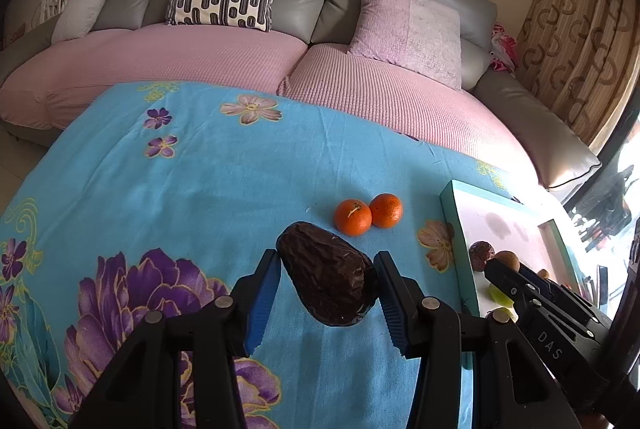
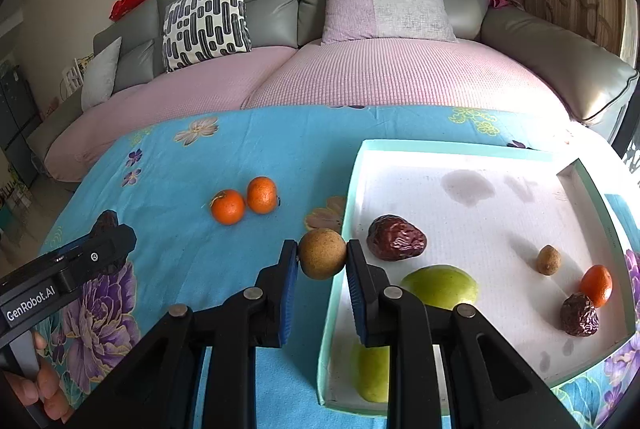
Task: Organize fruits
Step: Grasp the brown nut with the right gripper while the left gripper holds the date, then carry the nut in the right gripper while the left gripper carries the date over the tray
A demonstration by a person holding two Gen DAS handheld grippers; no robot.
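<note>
1. The tabletop (image 2: 240,157), under a blue flowered cloth, spreads ahead of both your tools, with the sofa (image 2: 360,77) beyond it.
2. The tray (image 2: 452,149) sits ahead and to the right of your right hand-held gripper (image 2: 322,261); its near-left wall runs right under that tool's right finger. Lower too early and the finger probably catches the rim.
3. Your left hand-held gripper (image 1: 326,269) is partly open around the large date (image 1: 326,273). Its left pad touches the fruit; the right pad looks to be at its skin, but I cannot tell whether the grip is firm. The date lies askew between the pads, so it may twist out if you lift fast.
4. Inside the tray, ahead and right of the right tool: a green fruit (image 2: 440,287), two dates (image 2: 396,237), a small brown fruit (image 2: 548,260) and a small orange (image 2: 597,285). Dropping onto them could send something rolling.
5. Two oranges (image 1: 368,216) rest touching each other, just ahead of the left tool, not yet sorted.
6. The right tool is closed on a round brown fruit (image 2: 322,253), held above the cloth just left of the tray wall. It is pinched near its widest part, so extra squeeze may pop it out.
</note>
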